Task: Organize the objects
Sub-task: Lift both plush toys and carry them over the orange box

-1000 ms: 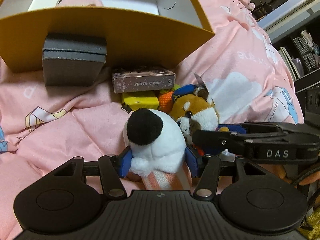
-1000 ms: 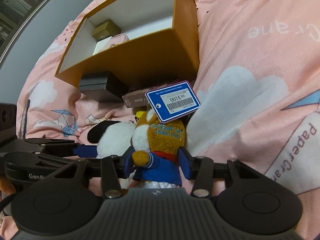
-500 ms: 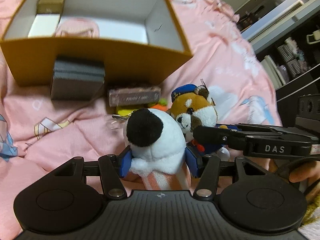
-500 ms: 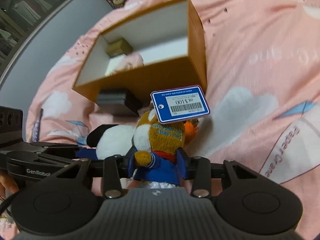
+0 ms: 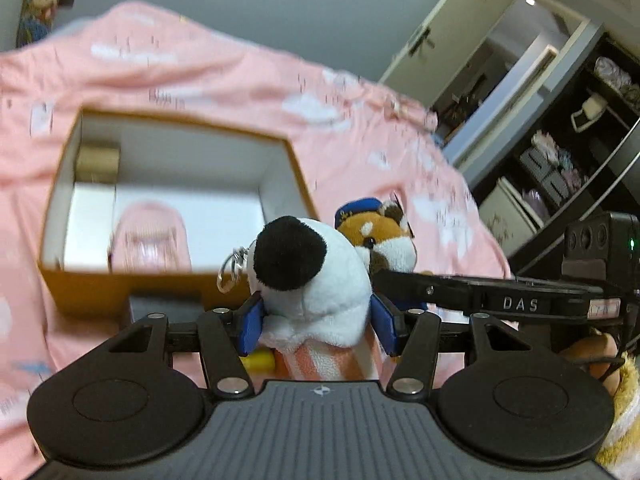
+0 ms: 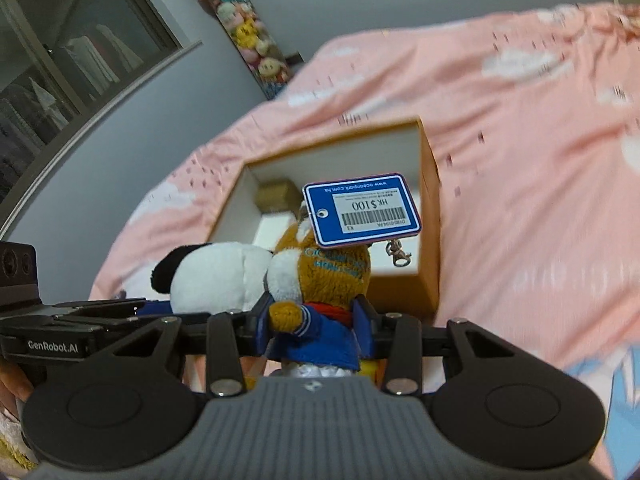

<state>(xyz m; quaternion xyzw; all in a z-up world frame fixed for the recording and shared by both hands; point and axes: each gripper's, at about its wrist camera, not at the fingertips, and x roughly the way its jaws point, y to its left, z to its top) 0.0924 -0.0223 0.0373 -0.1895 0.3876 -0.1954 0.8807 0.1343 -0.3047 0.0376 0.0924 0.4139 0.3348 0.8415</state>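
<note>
Plush toys are riding clamped in both grippers near the box: left gripper squeezing the panda, right gripper squeezing the fox. Each should be clearing the rim before the pads are letting go.

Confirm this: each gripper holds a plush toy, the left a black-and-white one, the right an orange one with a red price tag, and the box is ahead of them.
One detail is wrong: the price tag is blue, not red, as the right wrist view shows. The rest stands: the left gripper holds the black-and-white plush, the right gripper holds the orange plush, and the box is ahead of them.
</note>
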